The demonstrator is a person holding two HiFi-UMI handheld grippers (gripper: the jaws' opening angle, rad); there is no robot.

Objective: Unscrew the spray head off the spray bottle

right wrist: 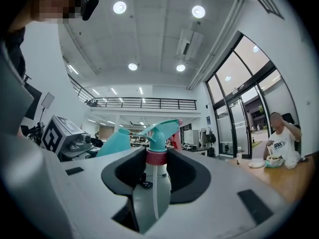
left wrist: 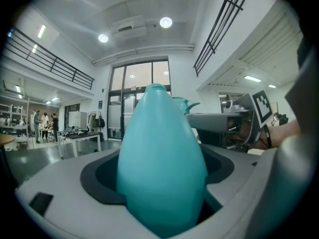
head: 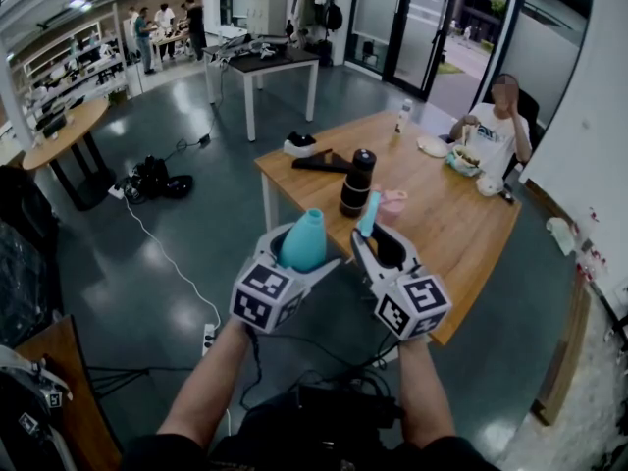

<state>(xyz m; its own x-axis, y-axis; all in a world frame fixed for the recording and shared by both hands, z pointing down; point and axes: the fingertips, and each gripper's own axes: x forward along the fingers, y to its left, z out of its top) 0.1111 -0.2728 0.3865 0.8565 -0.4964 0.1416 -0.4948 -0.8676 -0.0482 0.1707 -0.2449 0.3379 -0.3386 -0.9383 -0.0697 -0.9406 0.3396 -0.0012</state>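
Observation:
The teal spray bottle (head: 303, 240) stands upright between the jaws of my left gripper (head: 297, 255), which is shut on its body (left wrist: 160, 168). Its neck is bare. The spray head (right wrist: 160, 133), teal with a red collar and a thin dip tube hanging below, sits in my right gripper (right wrist: 156, 176), shut on its collar. In the head view the spray head (head: 368, 214) is just right of the bottle and apart from it, with my right gripper (head: 378, 250) below it. From my left gripper (left wrist: 159, 185) the head's nozzle (left wrist: 186, 104) shows behind the bottle.
Beyond the grippers is a wooden table (head: 461, 224) with a black bottle (head: 357, 183), a pink cup (head: 392, 205) and a white bottle (head: 403, 116). A person (head: 496, 130) sits eating at its far end. Cables and a power strip (head: 209, 338) lie on the floor.

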